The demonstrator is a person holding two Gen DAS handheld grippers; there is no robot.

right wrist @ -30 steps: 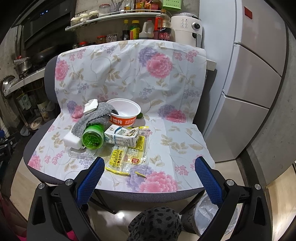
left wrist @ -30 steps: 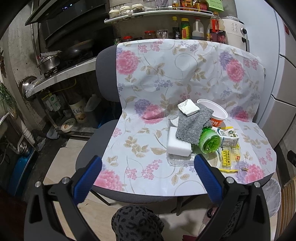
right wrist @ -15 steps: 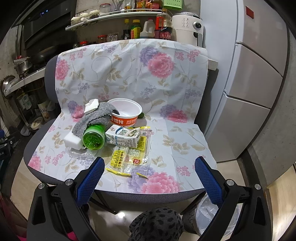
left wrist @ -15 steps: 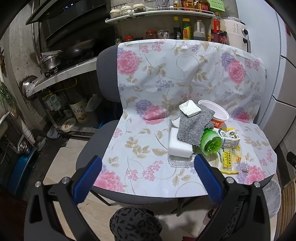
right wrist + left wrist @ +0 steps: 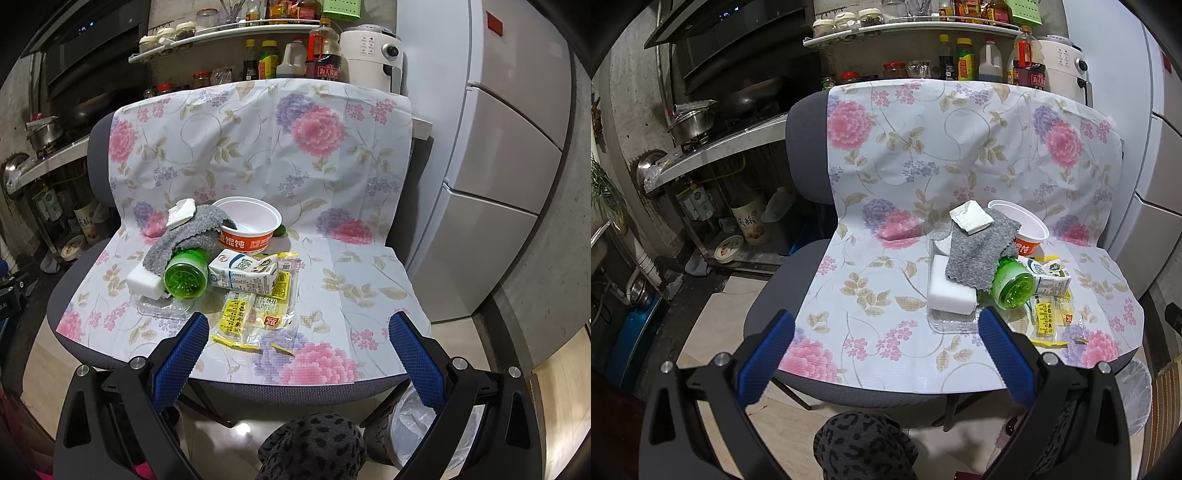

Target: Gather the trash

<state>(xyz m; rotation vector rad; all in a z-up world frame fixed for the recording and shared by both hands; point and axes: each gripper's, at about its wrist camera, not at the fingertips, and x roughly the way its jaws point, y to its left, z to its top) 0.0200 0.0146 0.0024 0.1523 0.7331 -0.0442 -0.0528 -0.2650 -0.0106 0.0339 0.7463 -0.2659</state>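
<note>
Your left gripper (image 5: 886,328) spread wide and empty, your right gripper (image 5: 300,332) likewise, both short of the floral-covered chair seat (image 5: 354,273), where yellow sachets (image 5: 255,306), milk carton (image 5: 243,274), green bottle (image 5: 185,274), gray cloth (image 5: 192,232) and instant-noodle bowl (image 5: 248,227) cluster together, lined waste bin (image 5: 413,424) on the floor below the seat's right front corner.

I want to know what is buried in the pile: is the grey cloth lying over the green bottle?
Yes, the grey cloth drapes over the green bottle, leaving only the bottle's base end exposed.
</note>
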